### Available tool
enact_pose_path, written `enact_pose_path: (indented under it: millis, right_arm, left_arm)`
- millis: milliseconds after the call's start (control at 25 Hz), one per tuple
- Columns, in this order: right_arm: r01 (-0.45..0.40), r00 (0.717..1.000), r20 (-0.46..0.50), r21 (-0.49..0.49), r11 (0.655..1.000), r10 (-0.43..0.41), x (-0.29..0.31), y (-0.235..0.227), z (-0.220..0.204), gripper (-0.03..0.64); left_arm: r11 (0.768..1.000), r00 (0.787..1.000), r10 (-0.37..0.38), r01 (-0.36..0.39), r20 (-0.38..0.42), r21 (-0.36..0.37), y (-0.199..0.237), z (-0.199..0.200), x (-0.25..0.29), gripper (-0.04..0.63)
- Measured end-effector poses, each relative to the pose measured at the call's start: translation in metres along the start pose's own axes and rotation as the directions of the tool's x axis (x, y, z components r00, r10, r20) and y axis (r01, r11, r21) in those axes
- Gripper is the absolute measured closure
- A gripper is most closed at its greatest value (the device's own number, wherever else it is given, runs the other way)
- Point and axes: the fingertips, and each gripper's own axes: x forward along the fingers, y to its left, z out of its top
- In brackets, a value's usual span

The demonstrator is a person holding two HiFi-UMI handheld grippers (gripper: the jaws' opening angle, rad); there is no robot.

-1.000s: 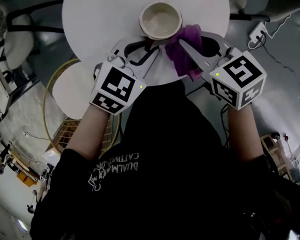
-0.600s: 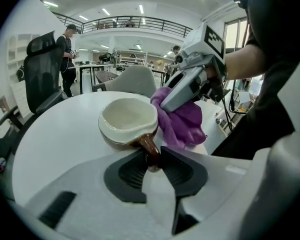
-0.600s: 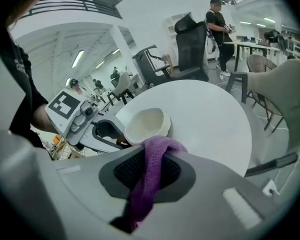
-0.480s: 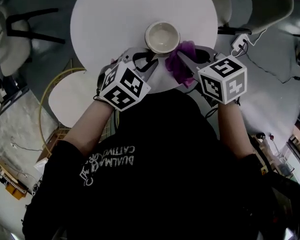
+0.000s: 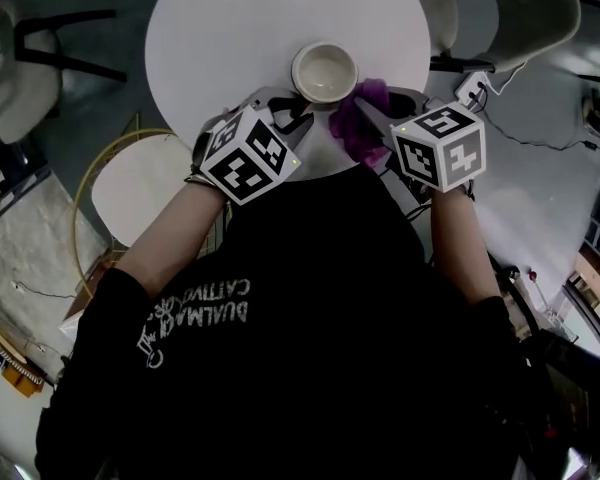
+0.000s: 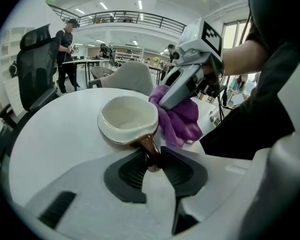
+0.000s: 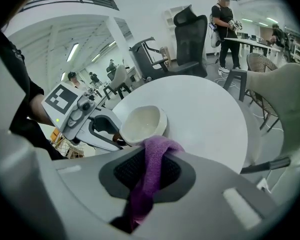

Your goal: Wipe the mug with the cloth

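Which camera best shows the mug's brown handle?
The left gripper view: the handle sits close up, clamped by the left gripper. The head view hides it under that gripper; the right gripper view shows mainly the mug.

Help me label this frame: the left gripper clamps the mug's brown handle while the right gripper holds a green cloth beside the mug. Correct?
The cloth is purple, not green; the right gripper view shows it. Otherwise right: the left gripper clamps the mug's brown handle, and the right gripper holds the cloth.
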Motion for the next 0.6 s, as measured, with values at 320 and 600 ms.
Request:
enact_pose_path:
  millis: [320,600]
  right_arm:
    - [-0.029,1.0,0.005,0.02,0.999,0.029,-0.003,-0.014,0.005,0.576]
    - [-0.082,0.996,0.019,-0.008,0.997,0.082,-0.006,-0.029,0.01,0.577]
  left_arm:
    - [1.0,1.0,-0.006,0.005,-0.019,-0.03,-0.001,0.003,0.003,0.514]
    - [0.998,0.998,0.015,-0.018,-0.056,-0.064,-0.004,0.009,0.009,0.512]
